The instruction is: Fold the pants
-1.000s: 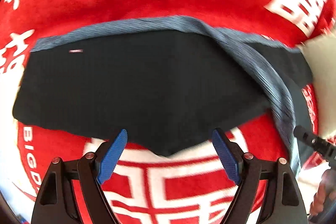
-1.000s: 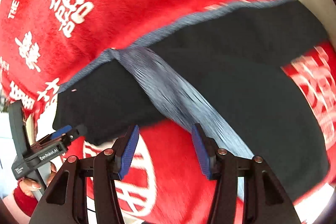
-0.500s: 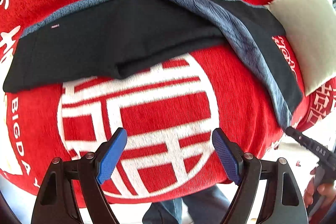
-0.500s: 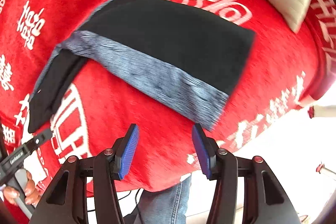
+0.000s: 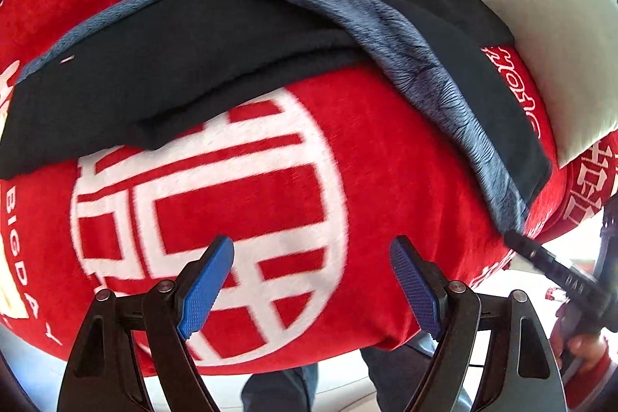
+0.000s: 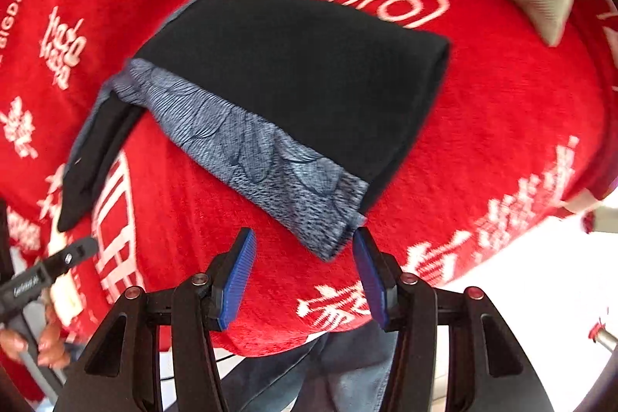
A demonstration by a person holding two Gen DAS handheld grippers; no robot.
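Left gripper (image 5: 311, 280), blue pads spread wide w/ nothing between them, hovers over the red blanket (image 5: 347, 180) above a big white character in a circle, apart from the pants. Right gripper (image 6: 305, 276) is also released, jaws apart; the corner of the grey-blue patterned waistband (image 6: 262, 157) lies just in front of & between its fingertips, not pinched as far as the right wrist view shows. The pants (image 6: 309, 72) are black, lying on the blanket w/ the waistband edge nearest the right gripper & one leg trailing off toward the left. In the left wrist view the pants (image 5: 174, 75) stretch across the blanket beyond the white circle, grey-blue band running diagonally down to the right, where the tip of the other gripper shows at the frame edge. A beige cushion (image 5: 560, 45) sits just beside the pants at far right. Below the blanket edge, the person's jeans (image 6: 347, 373) are visible.
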